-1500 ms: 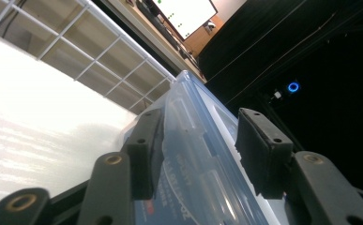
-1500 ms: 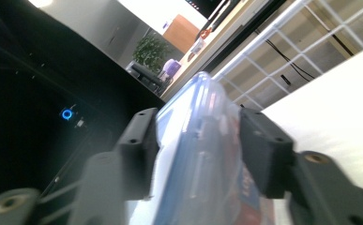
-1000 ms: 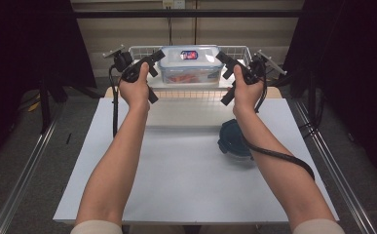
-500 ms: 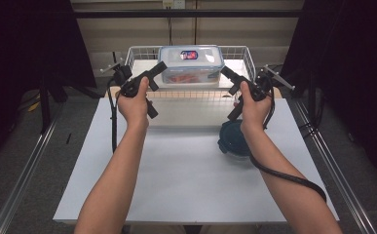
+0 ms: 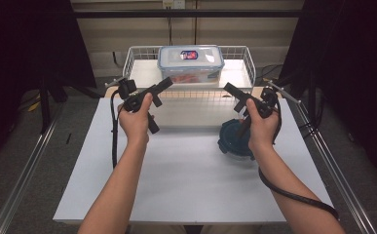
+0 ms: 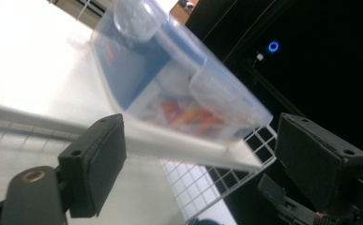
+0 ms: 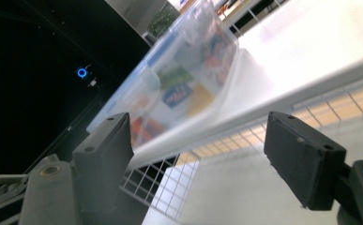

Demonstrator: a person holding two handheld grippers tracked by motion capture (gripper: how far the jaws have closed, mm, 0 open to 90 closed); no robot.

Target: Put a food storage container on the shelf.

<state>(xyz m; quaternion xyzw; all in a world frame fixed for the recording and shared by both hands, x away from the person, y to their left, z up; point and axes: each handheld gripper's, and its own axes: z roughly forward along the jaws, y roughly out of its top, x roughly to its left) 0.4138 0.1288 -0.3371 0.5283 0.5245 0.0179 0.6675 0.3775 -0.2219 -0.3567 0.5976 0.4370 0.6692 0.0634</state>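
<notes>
Since the earlier frames both hands have drawn back toward the person and lower, away from the box: a second ago they flanked its two ends at the basket, and now they hang over the counter (image 5: 176,175) in front of the basket. The fingers of both grippers have just been opening, with nothing between them.

The white wire basket (image 5: 247,61) stands at the far edge of the counter. In it sits the clear plastic box (image 5: 191,63), closed under a blue-rimmed lid with a label on top; red and orange packets show through its wall. The box lies flat, its long axis running left to right across the basket, one short end toward each gripper.

A round dark teal lid (image 5: 235,139) rests on the counter just in front of the basket, partly under the right hand.

The left gripper (image 5: 152,92) points at the box's left end with its fingers apart and empty. The right gripper (image 5: 235,95) points at the right end, fingers likewise spread wide and empty.
</notes>
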